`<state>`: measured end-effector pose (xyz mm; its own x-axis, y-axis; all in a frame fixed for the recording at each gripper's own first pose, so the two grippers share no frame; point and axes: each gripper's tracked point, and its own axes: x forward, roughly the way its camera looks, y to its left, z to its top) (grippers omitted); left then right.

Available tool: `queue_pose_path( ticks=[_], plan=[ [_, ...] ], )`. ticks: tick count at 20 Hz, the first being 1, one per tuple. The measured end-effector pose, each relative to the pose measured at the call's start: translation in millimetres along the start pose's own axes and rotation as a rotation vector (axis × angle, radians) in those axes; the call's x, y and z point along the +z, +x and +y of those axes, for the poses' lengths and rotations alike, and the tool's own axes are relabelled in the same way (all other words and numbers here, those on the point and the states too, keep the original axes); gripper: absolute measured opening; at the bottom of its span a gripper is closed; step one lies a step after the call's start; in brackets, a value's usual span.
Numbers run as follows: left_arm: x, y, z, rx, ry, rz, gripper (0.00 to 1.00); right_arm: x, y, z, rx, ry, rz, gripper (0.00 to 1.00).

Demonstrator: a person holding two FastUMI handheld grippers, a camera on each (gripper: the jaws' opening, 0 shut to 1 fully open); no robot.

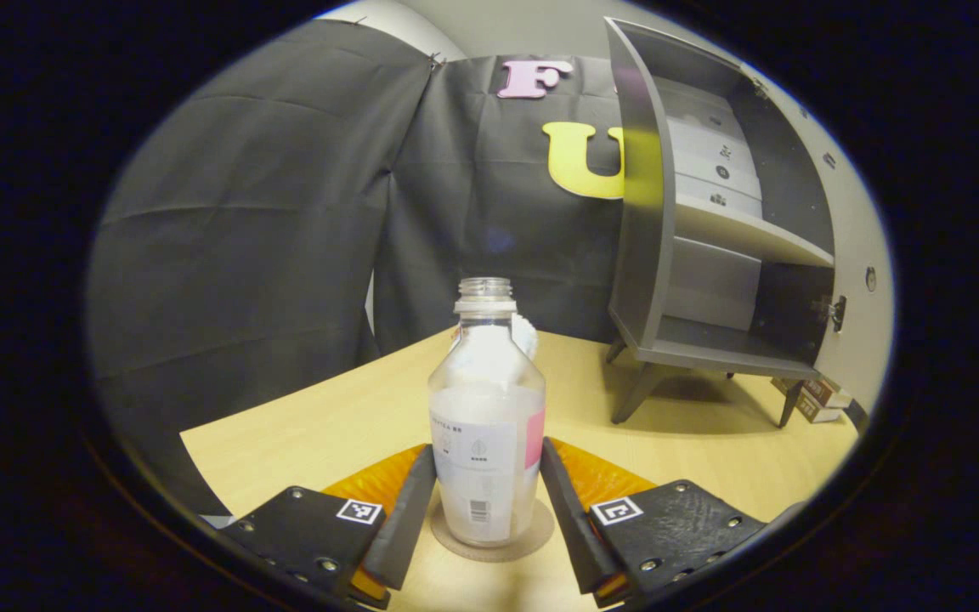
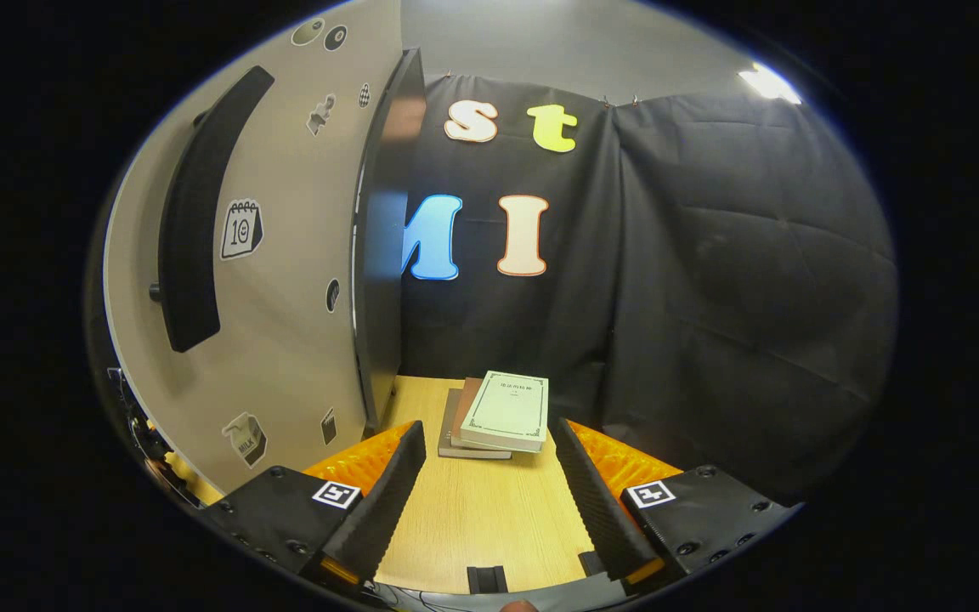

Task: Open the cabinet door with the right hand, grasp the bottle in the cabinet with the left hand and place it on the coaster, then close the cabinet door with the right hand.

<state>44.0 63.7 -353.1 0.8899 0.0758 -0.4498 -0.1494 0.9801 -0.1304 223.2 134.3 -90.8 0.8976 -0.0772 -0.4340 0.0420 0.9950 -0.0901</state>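
The clear plastic bottle with a white label and no cap [image 1: 486,416] is already standing upright on the round brown cardboard coaster [image 1: 532,534], on the pale wooden table [image 1: 328,425]. So the first two parts of the task look done: the grey cabinet [image 1: 710,229] is standing open, its shelves are bare, and the bottle is out. What is left, in my judgement, is to free the bottle and to close the door.

The left gripper [image 1: 486,510] is reaching around the bottle with its two fingers on either side. A thin gap seems to be showing on each side, so I cannot tell if they are pressing on it.

The right gripper [image 2: 489,489] is hanging open and holding nothing, just beside the edge of the beige cabinet door [image 2: 285,280]. This door is flat and smooth, with small stickers and a long curved black handle [image 2: 196,212]. Behind, a small stack of books [image 2: 498,416] is lying on the table.
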Motion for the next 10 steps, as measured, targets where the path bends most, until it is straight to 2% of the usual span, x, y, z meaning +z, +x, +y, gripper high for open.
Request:
queue_pose_path(
  ticks=[3,4,5,9,10],
  plan=[
    [-4.1,-4.6,-5.3,0.004,0.006,0.015,0.76,-4.3,3.0,3.6,0.012,0.007,0.007,0.98],
    [-3.7,-3.2,-6.2,0.007,0.012,0.012,0.72,-4.6,3.8,4.2,0.015,0.007,0.007,0.98],
    [-4.2,-3.4,-6.2,0.010,0.022,0.015,0.72,-5.0,4.3,4.2,0.017,0.005,0.007,0.94],
    [4.8,-13.6,-0.6,0.050,0.081,-0.013,0.81,-6.5,3.4,-0.1,0.019,0.004,0.006,0.98],
    [6.6,-15.5,-0.6,0.052,0.092,-0.020,0.79,-6.3,3.0,-0.9,0.019,0.010,0.007,0.98]
  ],
)
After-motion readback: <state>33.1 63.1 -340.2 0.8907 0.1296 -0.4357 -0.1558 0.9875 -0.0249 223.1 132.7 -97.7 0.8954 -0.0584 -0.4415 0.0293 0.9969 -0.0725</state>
